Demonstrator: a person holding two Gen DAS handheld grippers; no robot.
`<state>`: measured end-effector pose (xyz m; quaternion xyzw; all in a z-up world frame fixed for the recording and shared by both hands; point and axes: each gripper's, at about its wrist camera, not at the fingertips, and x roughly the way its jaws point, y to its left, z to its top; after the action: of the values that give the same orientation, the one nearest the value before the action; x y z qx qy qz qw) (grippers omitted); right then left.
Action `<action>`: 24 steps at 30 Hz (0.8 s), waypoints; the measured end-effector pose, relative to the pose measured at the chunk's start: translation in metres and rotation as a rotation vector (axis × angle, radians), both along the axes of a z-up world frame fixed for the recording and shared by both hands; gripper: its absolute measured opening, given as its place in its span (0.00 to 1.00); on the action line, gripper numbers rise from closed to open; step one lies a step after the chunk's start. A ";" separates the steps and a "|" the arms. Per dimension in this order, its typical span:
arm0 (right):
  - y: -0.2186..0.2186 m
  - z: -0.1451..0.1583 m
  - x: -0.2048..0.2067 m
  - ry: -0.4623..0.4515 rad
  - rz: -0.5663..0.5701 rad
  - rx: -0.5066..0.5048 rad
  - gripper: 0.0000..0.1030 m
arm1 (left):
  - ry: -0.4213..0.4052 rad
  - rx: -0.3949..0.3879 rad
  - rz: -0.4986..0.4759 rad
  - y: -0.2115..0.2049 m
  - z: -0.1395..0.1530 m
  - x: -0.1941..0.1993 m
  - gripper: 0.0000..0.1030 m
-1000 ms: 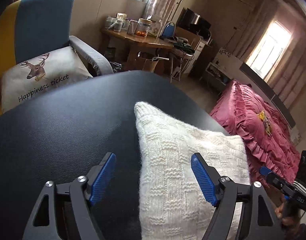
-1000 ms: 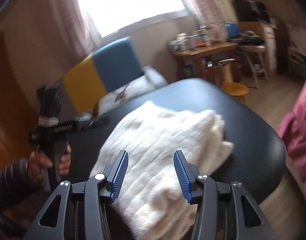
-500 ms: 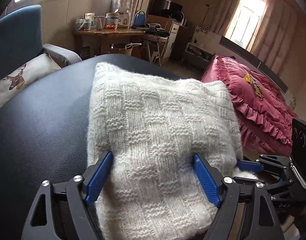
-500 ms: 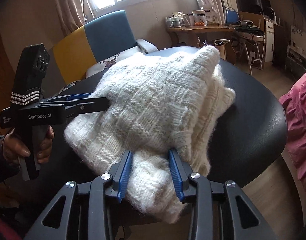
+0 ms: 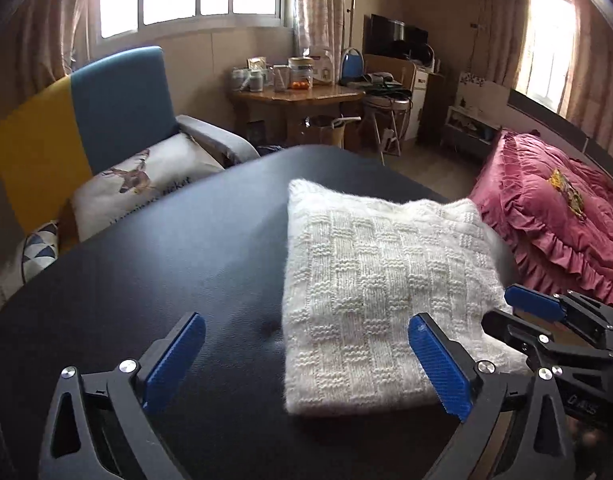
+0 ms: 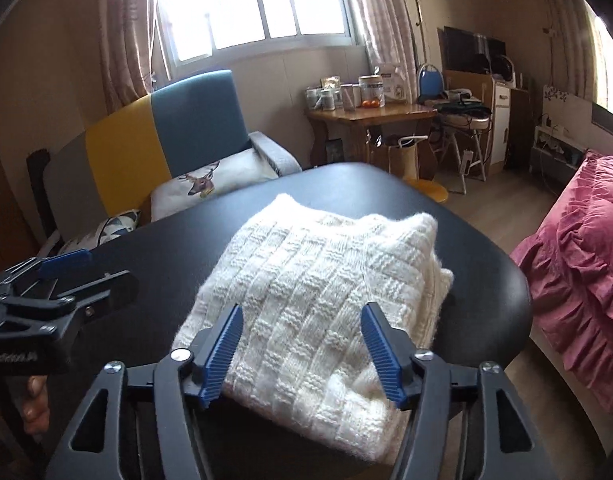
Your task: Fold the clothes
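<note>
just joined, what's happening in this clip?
A person is folding clothes with a hand-held gripper in each hand. A white knit sweater lies folded in a neat square on the black table. Neither gripper holds it: the left hand-held gripper and the right hand-held gripper are both opening, with nothing pinched between the pads. The fold looks done.
</note>
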<state>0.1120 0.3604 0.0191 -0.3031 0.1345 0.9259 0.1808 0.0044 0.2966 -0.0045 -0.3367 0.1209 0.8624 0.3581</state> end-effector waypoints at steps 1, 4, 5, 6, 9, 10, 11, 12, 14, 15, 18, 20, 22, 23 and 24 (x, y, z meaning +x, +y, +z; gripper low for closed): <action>-0.004 0.004 -0.002 0.003 -0.016 0.008 0.68 | 0.016 0.011 0.012 -0.007 0.007 0.005 1.00; -0.015 0.012 -0.005 0.017 -0.048 0.020 0.68 | 0.084 0.011 0.052 -0.024 0.025 0.021 1.00; -0.018 0.014 -0.007 0.014 -0.056 0.030 0.68 | 0.109 0.005 0.059 -0.027 0.030 0.026 1.00; -0.021 0.016 -0.007 0.009 -0.059 0.047 0.68 | 0.137 0.006 0.052 -0.031 0.034 0.032 1.00; -0.027 0.020 -0.011 -0.007 -0.059 0.084 0.68 | 0.204 0.031 0.036 -0.041 0.045 0.047 1.00; -0.027 0.020 -0.013 -0.018 -0.060 0.095 0.68 | 0.211 0.040 0.039 -0.043 0.047 0.050 1.00; -0.028 0.020 -0.015 -0.028 -0.061 0.103 0.68 | 0.204 0.049 0.039 -0.044 0.050 0.051 1.00; -0.028 0.019 -0.016 -0.034 -0.062 0.105 0.68 | 0.187 0.056 0.043 -0.045 0.051 0.051 1.00; -0.027 0.018 -0.017 -0.040 -0.065 0.108 0.68 | 0.165 0.060 0.072 -0.046 0.052 0.049 1.00; -0.027 0.018 -0.017 -0.042 -0.067 0.110 0.68 | 0.160 0.061 0.088 -0.047 0.051 0.048 1.00; -0.026 0.017 -0.018 -0.047 -0.073 0.115 0.68 | 0.134 0.067 0.123 -0.050 0.050 0.044 1.00; -0.026 0.017 -0.018 -0.050 -0.073 0.117 0.68 | 0.109 0.075 0.133 -0.051 0.048 0.040 1.00; -0.026 0.015 -0.019 -0.054 -0.057 0.113 0.68 | 0.089 0.080 0.138 -0.052 0.046 0.037 1.00; -0.027 0.014 -0.020 -0.056 -0.050 0.112 0.68 | 0.084 0.079 0.141 -0.052 0.045 0.037 1.00; -0.029 0.014 -0.021 -0.059 -0.043 0.112 0.68 | 0.081 0.077 0.144 -0.052 0.044 0.036 1.00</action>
<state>0.0911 0.3319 0.0326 -0.3168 0.0834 0.9185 0.2213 0.0406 0.2446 0.0394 -0.2953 0.0777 0.9028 0.3027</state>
